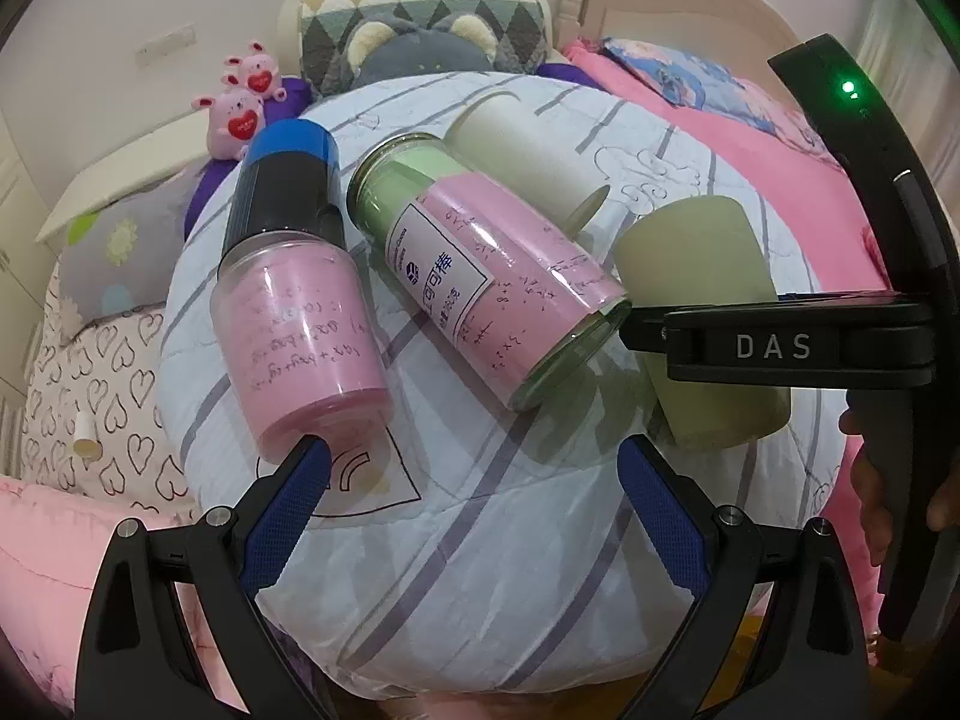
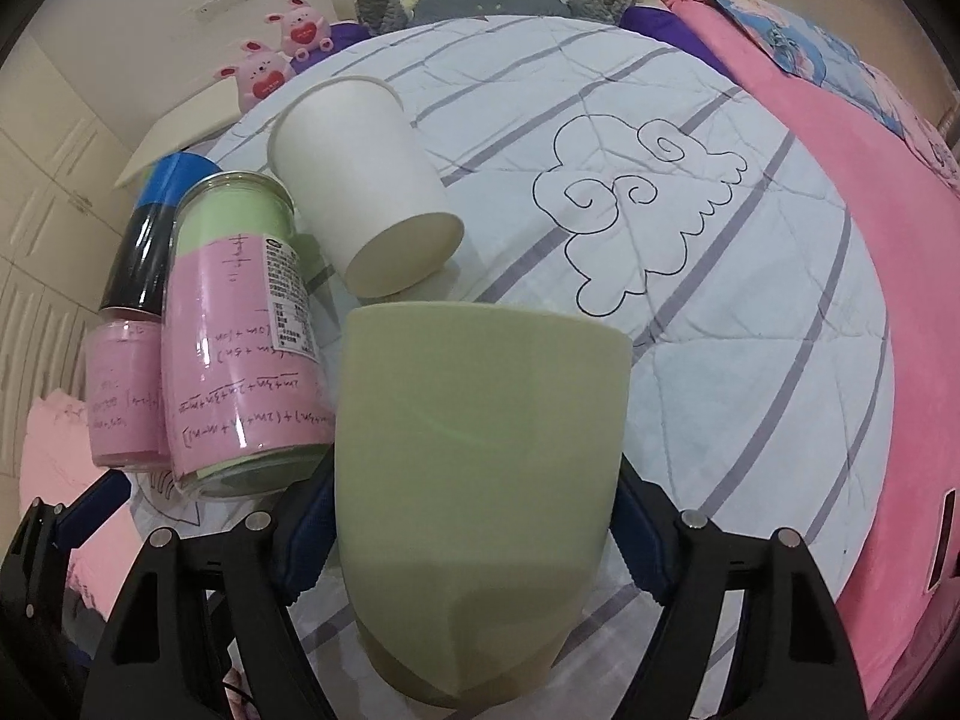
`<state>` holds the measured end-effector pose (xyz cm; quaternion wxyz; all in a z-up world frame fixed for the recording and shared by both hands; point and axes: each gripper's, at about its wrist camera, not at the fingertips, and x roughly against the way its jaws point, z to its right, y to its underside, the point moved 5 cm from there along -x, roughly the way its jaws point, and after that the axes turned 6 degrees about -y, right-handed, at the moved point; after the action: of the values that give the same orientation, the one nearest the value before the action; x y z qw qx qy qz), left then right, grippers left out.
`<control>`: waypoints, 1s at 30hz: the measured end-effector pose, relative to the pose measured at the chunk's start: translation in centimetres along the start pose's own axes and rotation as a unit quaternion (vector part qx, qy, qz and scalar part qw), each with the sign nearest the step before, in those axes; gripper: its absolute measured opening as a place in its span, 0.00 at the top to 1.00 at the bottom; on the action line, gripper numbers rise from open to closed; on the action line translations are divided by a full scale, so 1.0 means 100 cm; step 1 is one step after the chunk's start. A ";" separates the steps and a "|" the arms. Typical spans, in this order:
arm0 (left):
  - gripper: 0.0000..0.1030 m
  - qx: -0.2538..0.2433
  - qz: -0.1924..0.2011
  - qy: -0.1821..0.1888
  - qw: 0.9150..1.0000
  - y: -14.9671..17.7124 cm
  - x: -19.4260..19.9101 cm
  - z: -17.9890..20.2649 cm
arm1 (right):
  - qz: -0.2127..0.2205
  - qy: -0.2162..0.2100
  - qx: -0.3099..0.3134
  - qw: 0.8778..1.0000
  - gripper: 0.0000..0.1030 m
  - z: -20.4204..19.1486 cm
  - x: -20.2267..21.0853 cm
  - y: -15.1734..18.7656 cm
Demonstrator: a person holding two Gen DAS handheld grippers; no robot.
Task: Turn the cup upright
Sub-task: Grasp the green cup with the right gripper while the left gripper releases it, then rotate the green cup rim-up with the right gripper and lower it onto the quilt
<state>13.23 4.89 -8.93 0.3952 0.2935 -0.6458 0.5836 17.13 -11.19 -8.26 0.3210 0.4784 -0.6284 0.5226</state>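
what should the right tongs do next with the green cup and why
Probably lift and rotate the green cup until its mouth faces up. The right tongs appear to grip its sides already, and it looks tipped over beside the white paper cup, so turning is what remains.
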 end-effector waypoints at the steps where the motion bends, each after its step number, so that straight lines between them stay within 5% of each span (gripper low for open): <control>1: 0.05 0.000 0.001 -0.001 1.000 -0.001 0.001 0.000 | 0.002 -0.001 0.001 1.000 0.23 0.001 0.002 0.000; 17: 0.05 0.022 0.032 -0.030 0.999 -0.006 0.015 0.030 | 0.118 -0.049 0.057 0.990 0.23 0.017 0.045 0.008; 30: 0.05 0.042 0.026 -0.051 0.997 0.004 0.011 0.054 | 0.159 -0.063 0.120 0.978 0.23 0.018 0.038 0.014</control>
<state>11.39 -0.32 -8.23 0.3337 0.3225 -0.6478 0.6041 14.71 -13.92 -5.79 0.1333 0.4392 -0.6480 0.6078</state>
